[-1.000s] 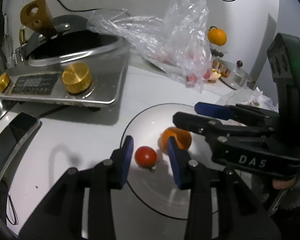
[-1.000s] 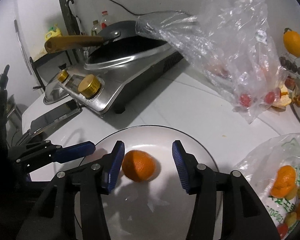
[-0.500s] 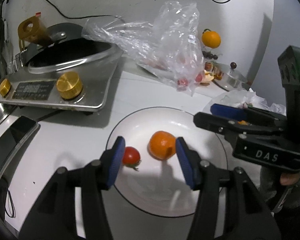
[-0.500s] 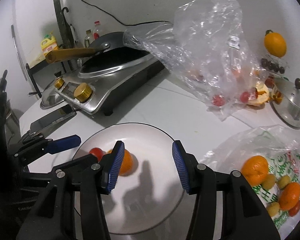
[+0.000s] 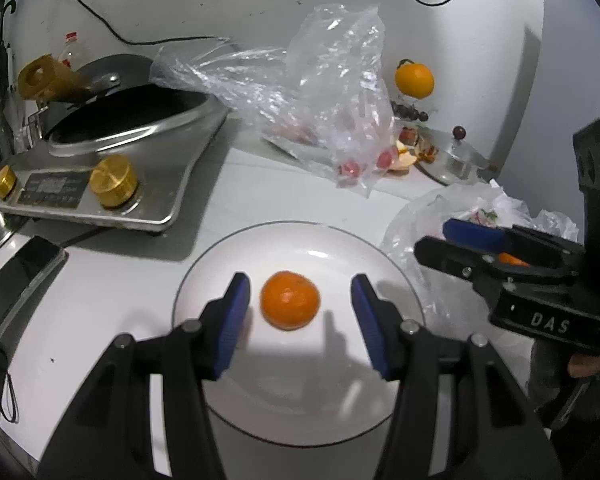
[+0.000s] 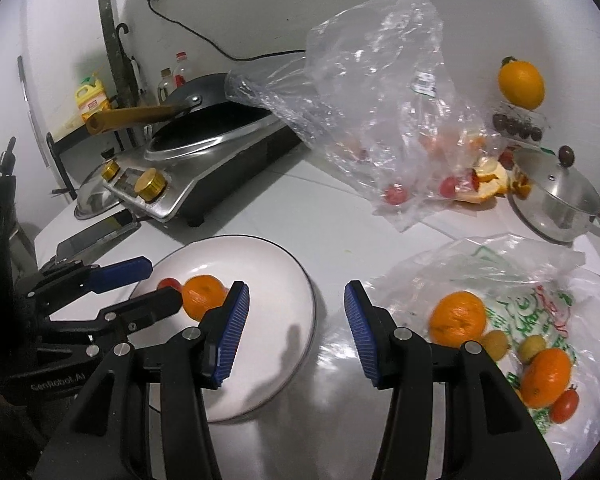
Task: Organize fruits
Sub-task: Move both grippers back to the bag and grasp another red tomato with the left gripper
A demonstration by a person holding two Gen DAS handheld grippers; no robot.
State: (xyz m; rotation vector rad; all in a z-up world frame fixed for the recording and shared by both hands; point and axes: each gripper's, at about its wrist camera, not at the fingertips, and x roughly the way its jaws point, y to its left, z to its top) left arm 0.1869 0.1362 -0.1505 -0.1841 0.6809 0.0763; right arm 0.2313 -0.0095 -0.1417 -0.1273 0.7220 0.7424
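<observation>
A white plate [image 5: 340, 248] holds an orange [image 5: 290, 305] and, in the right wrist view, a small red tomato [image 6: 169, 282] beside the orange [image 6: 202, 295]. My left gripper [image 5: 300, 316] is open above the plate, its pads either side of the orange and apart from it. My right gripper [image 6: 296, 332] is open and empty over the plate's right rim [image 6: 306, 280]. An open plastic bag [image 6: 540, 276] at the right holds oranges [image 6: 458, 317], small yellow fruits and a tomato [image 6: 565, 407].
A silver stove [image 5: 112, 176] with a black wok [image 6: 204, 96] stands at the back left. A crumpled clear bag [image 6: 380, 92] with tomatoes lies behind the plate. A lidded steel pot [image 6: 556, 196], orange peel and a yellow fruit [image 6: 521, 84] are at the back right.
Both grippers pulled back and up from the plate. The left jaws opened wider and shifted from the tomato to the orange. The right gripper swung right, bringing the fruit bag into view.
</observation>
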